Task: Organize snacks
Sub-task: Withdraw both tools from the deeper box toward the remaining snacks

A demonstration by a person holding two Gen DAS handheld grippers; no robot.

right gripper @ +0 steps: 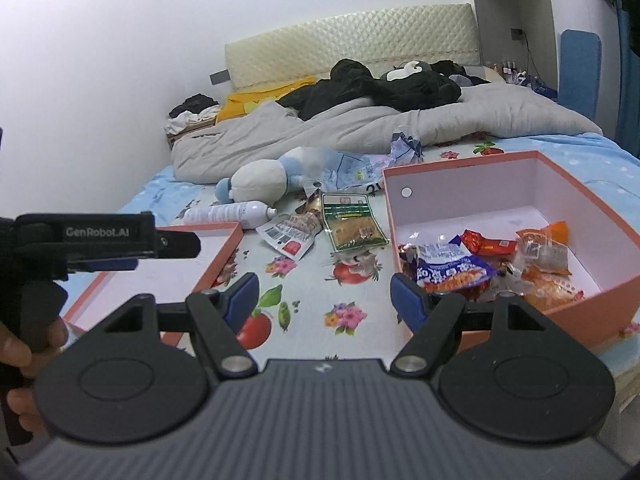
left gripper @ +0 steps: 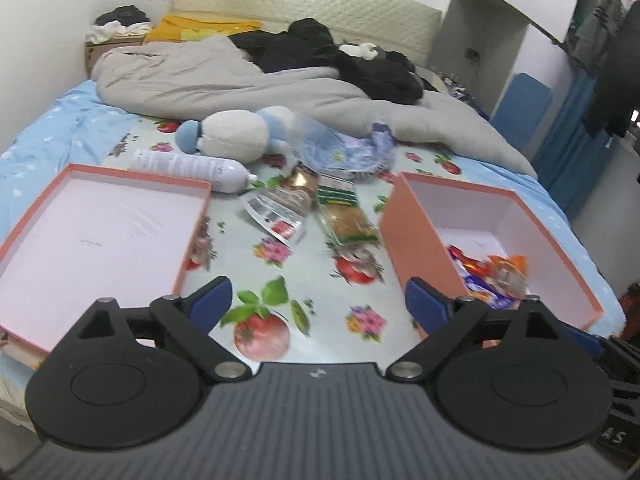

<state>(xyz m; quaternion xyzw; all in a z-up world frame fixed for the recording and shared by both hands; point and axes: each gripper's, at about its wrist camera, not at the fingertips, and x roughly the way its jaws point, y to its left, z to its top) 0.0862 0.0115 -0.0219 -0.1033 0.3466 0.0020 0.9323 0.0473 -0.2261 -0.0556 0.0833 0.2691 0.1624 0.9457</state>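
Observation:
Two salmon-pink boxes stand on the flowered sheet. The deep box (left gripper: 420, 228) (right gripper: 460, 164) on the right holds several snack packets (left gripper: 492, 276) (right gripper: 452, 268). The shallow box (left gripper: 100, 240) (right gripper: 188, 256) on the left has nothing in it. Between them lie a green snack packet (left gripper: 346, 216) (right gripper: 352, 224) and a white and red packet (left gripper: 276, 216) (right gripper: 288, 236). My left gripper (left gripper: 318, 300) hovers over the sheet between the boxes, open, holding nothing. My right gripper (right gripper: 325, 298) is open too, close to the deep box's near left corner.
A white spray can (left gripper: 188, 168) (right gripper: 228, 214), a blue and white plush toy (left gripper: 236, 132) (right gripper: 260, 180) and a crumpled clear bag (left gripper: 340, 152) (right gripper: 352, 168) lie behind the packets. A grey duvet (left gripper: 240, 80) with dark clothes covers the far bed. A hand (right gripper: 24, 344) shows at left.

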